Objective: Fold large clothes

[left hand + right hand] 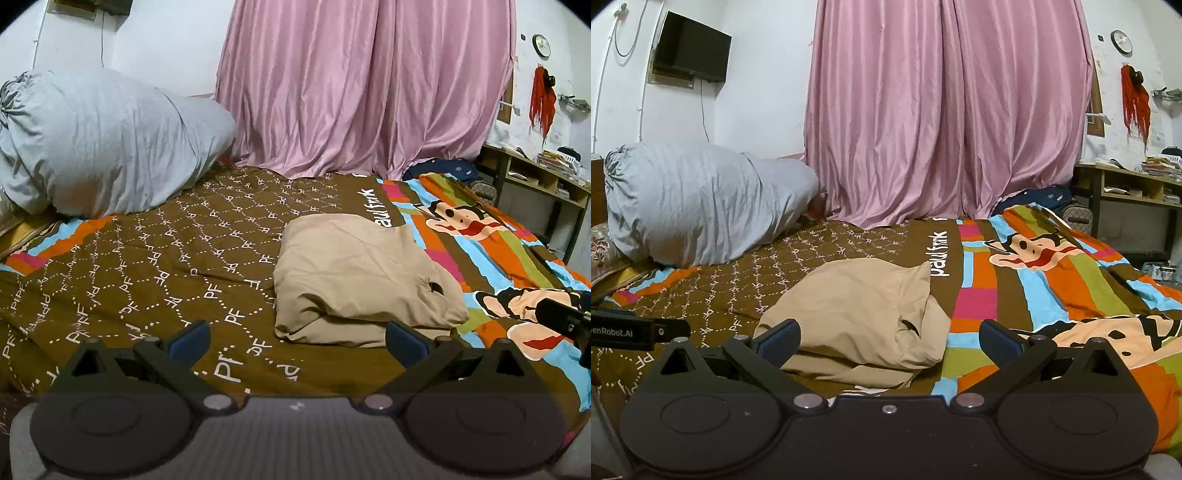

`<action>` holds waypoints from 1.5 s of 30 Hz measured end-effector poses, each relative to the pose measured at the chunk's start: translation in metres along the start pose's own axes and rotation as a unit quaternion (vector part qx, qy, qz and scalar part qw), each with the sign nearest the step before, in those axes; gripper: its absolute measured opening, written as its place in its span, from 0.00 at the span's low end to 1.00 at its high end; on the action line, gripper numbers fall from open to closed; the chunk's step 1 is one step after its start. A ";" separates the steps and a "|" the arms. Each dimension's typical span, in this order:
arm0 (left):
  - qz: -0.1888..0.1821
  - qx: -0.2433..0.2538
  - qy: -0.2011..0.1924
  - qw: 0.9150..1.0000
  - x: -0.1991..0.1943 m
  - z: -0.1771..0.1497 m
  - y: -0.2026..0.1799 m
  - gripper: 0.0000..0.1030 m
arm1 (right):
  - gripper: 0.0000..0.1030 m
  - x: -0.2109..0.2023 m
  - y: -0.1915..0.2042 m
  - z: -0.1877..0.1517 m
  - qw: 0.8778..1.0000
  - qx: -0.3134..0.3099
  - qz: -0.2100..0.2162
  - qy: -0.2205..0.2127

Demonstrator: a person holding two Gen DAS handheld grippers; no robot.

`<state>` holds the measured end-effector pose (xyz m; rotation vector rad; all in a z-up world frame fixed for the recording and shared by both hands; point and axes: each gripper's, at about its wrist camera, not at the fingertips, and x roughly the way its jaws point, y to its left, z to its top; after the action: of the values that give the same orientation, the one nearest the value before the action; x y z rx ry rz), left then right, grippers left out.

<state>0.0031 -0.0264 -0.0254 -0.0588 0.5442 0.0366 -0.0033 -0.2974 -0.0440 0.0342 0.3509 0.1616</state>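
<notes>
A beige garment (354, 273) lies folded into a thick bundle on the patterned bedspread (166, 258), ahead and slightly right of my left gripper (297, 341). That gripper is open, with nothing between its blue-padded fingers (188, 341). In the right wrist view the same beige garment (857, 314) sits just beyond my right gripper (888, 341), towards its left finger. The right gripper is open and holds nothing. Part of the right gripper shows at the left wrist view's right edge (565, 321); part of the left gripper shows at the right wrist view's left edge (635, 332).
A big grey bundle of bedding (103, 144) fills the bed's far left corner. Pink curtains (362, 81) hang behind the bed. A wooden shelf with clutter (543, 177) stands at the right. A wall television (690, 48) hangs at upper left. Dark bags (1045, 195) lie by the curtain.
</notes>
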 end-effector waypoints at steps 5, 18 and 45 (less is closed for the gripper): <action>0.000 0.001 0.001 1.000 0.000 0.000 0.000 1.00 | 0.99 0.000 -0.001 0.000 1.000 0.000 0.001 0.000; 0.001 0.002 0.001 1.000 0.000 0.000 -0.001 1.00 | 0.99 0.000 -0.001 -0.002 1.000 0.003 0.001 0.003; 0.028 0.020 -0.006 0.999 -0.004 -0.002 0.008 1.00 | 0.99 0.000 0.000 -0.004 1.000 0.005 0.001 0.005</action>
<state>-0.0013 -0.0183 -0.0256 -0.0051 0.5337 0.0811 -0.0050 -0.2977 -0.0480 0.0439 0.3615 0.1620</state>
